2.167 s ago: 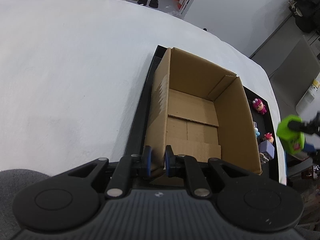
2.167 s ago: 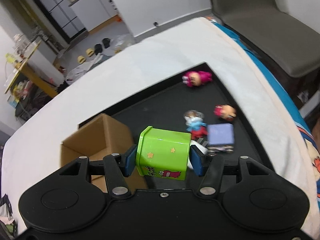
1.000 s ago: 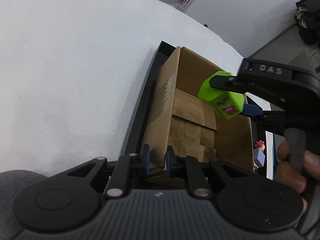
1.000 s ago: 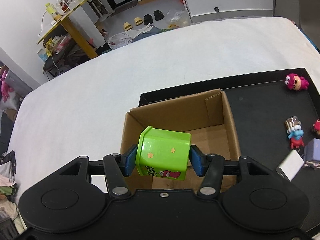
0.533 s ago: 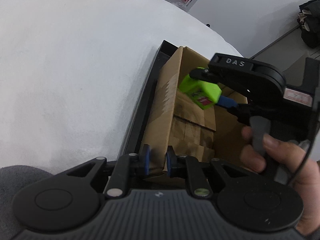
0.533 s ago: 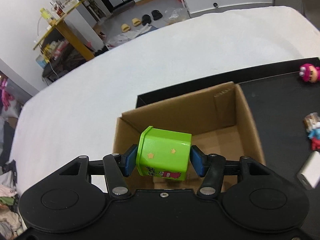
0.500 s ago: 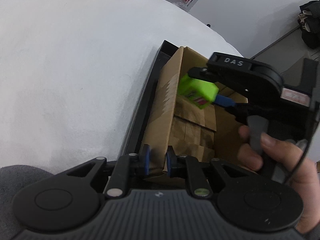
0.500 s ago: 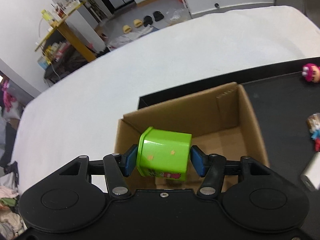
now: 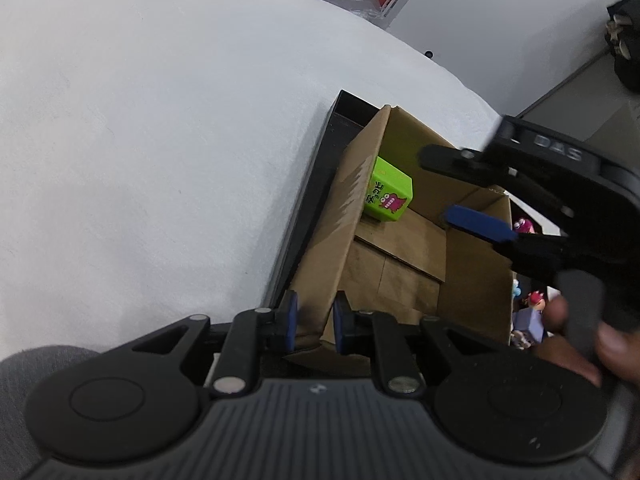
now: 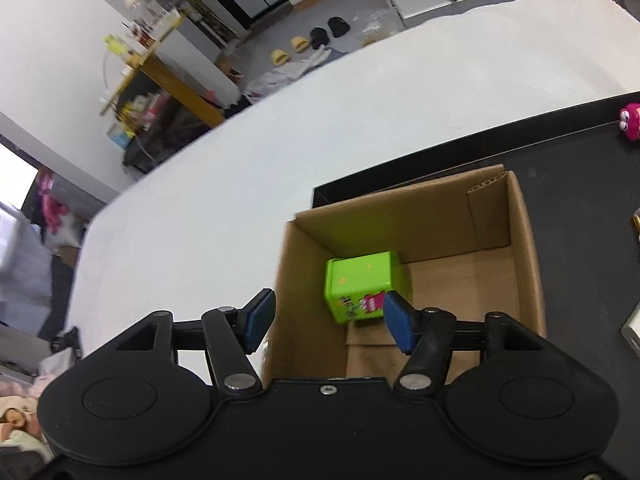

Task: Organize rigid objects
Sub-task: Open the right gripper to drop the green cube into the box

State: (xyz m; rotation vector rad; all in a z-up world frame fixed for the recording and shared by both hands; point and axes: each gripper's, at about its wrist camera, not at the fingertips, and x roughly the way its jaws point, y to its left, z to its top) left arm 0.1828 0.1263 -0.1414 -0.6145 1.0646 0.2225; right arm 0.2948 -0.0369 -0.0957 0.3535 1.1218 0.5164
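Lying on the floor of the cardboard box (image 10: 496, 276), the green tin (image 10: 362, 286) sits in the box's far-left corner as the right wrist view shows it, close against the left wall and near the far wall. It is below and ahead of the right gripper (image 10: 328, 322), whose blue pads stand apart; those jaws have just been opening, and nothing is pressed between them, the tin showing only past the inner edge of the right-hand pad. The tin's long axis appears to run roughly toward the far wall, with a printed side face turned up.

The left gripper (image 9: 314, 322) has its jaws narrow and clamped on the box's near wall, at the near-left corner, steadying it on the black tray (image 9: 316, 184). In my judgement the right hand is the free one and the nearer to what remains: a pink figure (image 10: 630, 122) near the tray's far-right edge, and a small red-headed figure (image 9: 536, 300) with a lilac block (image 9: 530, 322) beyond the box's right wall.

Writing: the right gripper's body reads "DAS" (image 9: 558, 153) in the left wrist view. The tin carries black characters beside a pink toothy monster (image 9: 390, 202); I cannot read them.
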